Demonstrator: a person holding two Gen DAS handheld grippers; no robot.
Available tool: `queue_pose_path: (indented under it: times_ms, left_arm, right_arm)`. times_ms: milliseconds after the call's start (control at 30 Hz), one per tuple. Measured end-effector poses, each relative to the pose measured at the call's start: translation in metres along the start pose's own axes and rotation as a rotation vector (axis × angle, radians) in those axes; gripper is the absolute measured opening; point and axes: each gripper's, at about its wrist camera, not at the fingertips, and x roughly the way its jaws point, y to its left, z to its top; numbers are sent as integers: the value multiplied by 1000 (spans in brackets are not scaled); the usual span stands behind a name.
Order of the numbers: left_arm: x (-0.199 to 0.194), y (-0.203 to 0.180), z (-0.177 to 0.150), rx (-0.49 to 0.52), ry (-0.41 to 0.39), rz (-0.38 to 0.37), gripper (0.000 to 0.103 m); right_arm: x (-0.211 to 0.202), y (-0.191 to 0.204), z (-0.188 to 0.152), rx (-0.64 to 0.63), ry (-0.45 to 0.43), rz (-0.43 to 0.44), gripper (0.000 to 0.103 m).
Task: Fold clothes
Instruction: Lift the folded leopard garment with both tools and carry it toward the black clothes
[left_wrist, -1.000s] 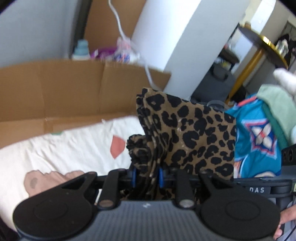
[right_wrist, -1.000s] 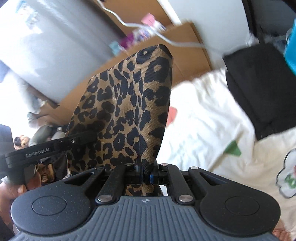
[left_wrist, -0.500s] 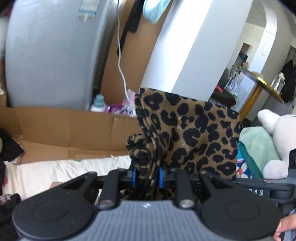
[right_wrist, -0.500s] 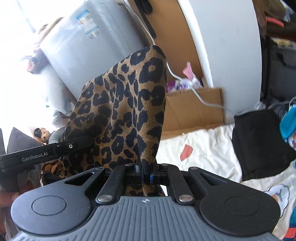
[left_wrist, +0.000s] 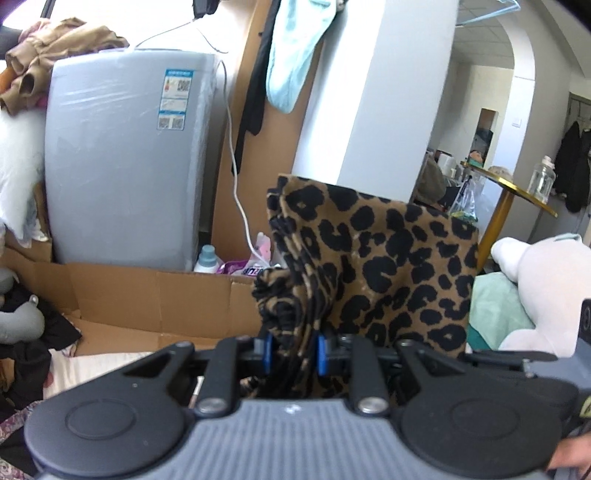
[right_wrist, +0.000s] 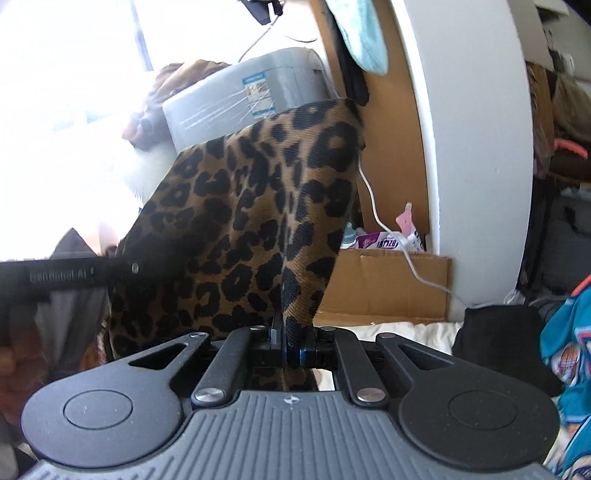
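A leopard-print garment (left_wrist: 388, 266) hangs in the air, stretched between both grippers. My left gripper (left_wrist: 291, 349) is shut on a bunched corner of it, the cloth squeezed between the blue pads. In the right wrist view the same leopard-print garment (right_wrist: 251, 221) rises from my right gripper (right_wrist: 290, 345), which is shut on a thin folded edge. The black body of the left gripper (right_wrist: 74, 275) shows at the left of that view, level with the cloth. The garment's lower part is hidden behind the gripper bodies.
A grey washing machine (left_wrist: 122, 162) stands behind a cardboard barrier (left_wrist: 147, 295). A white pillar (left_wrist: 373, 96) is beyond it, with a white cable (right_wrist: 399, 236) hanging down. The white bed sheet (right_wrist: 399, 328) lies below, with a black garment (right_wrist: 502, 339), a teal printed garment (right_wrist: 569, 332) and a white plush toy (left_wrist: 543, 280).
Both grippers have risen and tilted upward with the garment. The bed sheet has dropped out of the left wrist view and the washing machine and hanging clothes have come into sight.
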Motion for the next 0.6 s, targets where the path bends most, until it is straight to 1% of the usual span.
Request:
queue_pose_path:
  times_ms: [67,133,200,300,400,600]
  left_arm:
    - [0,-4,-2,-16,-7,4,23]
    - [-7,-14,-4,-22,-11,14,23]
    - [-8,-26,-4,-9,-15,28,23]
    - [-1,-39,-3,-6,-13,34,23]
    - [7,-49,-2,-4,-7,31,23]
    - [24,-60,-4,3,-1,11,23]
  right_arm:
    - [-8,-3,-1,-26,-15,0,5]
    - [-18,-3,-3,-50,-24,-2,5]
    - [-32,-1,-3,-66,-26,-5,5]
    - [-40,-10,-3,-55,-34,-5,5]
    - [-44,-23,-1,-13,-44,-17,5]
    - [-47,-31,-3,-53,-45,-73,5]
